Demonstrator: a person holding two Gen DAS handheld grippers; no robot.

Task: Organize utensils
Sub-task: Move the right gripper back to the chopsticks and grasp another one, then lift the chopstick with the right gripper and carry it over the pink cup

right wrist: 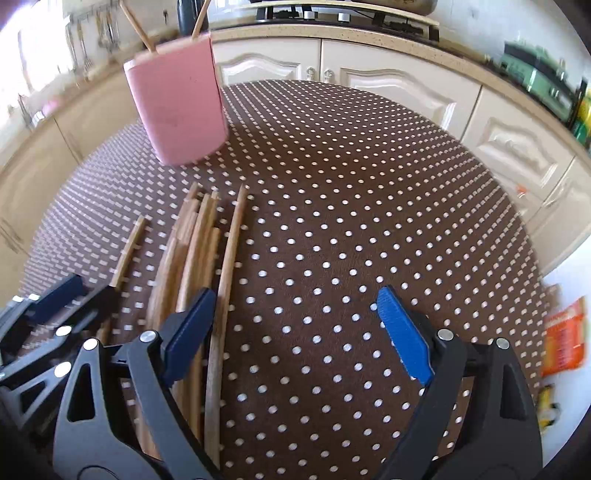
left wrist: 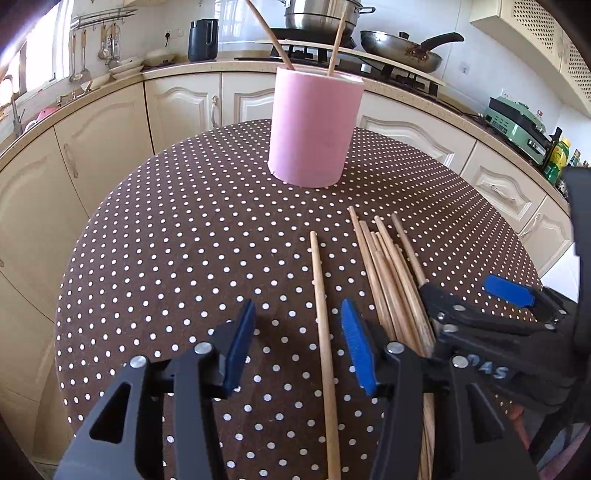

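A pink utensil holder (left wrist: 314,125) (right wrist: 181,103) stands at the far side of the round brown polka-dot table (left wrist: 177,258) (right wrist: 369,177), with two chopsticks (left wrist: 271,35) leaning in it. A single wooden chopstick (left wrist: 323,314) (right wrist: 129,251) lies between the jaws of my left gripper (left wrist: 299,347) (right wrist: 62,295), which is open, with the pads clear of the stick. To its right lies a pile of several chopsticks (left wrist: 388,280) (right wrist: 192,251). My right gripper (right wrist: 295,321) (left wrist: 469,291) is open wide over the pile's right edge; the outermost stick (right wrist: 225,280) lies just inside its left finger.
Cream kitchen cabinets (left wrist: 110,147) and a counter curve around the table. A black kettle (left wrist: 202,40), a steel pot (left wrist: 321,13) and a wok (left wrist: 402,46) sit at the back. An orange packet (right wrist: 565,339) lies on the floor to the right.
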